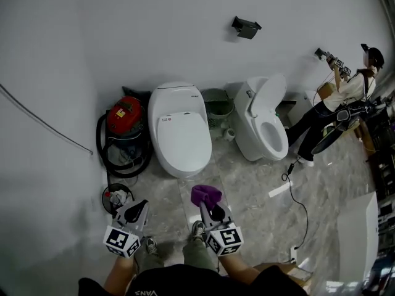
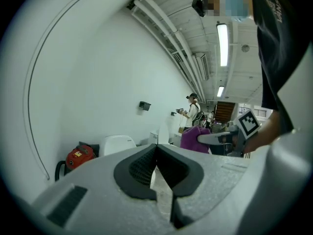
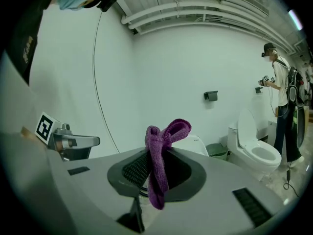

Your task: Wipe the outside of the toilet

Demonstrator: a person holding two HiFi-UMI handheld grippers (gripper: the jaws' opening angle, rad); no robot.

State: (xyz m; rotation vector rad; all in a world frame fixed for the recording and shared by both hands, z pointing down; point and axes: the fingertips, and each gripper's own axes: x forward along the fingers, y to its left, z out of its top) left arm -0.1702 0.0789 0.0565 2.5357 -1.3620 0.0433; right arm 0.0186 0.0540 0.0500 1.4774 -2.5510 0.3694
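Wiping is not yet under way: right claw [image 1: 212,208] grasps the purple cloth [image 1: 205,194], left claw [image 1: 138,208] is clenched empty, both apart from the toilet [image 1: 180,128]; entire exterior remains.

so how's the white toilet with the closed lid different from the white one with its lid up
The closed-lid white toilet has its lid flat down; the lid-up white toilet shows seat and bowl. The closed one faces the head camera squarely; the open one is angled. The closed one stands by the red vacuum cleaner, the open one nearer the other person. Both are white, against the wall.
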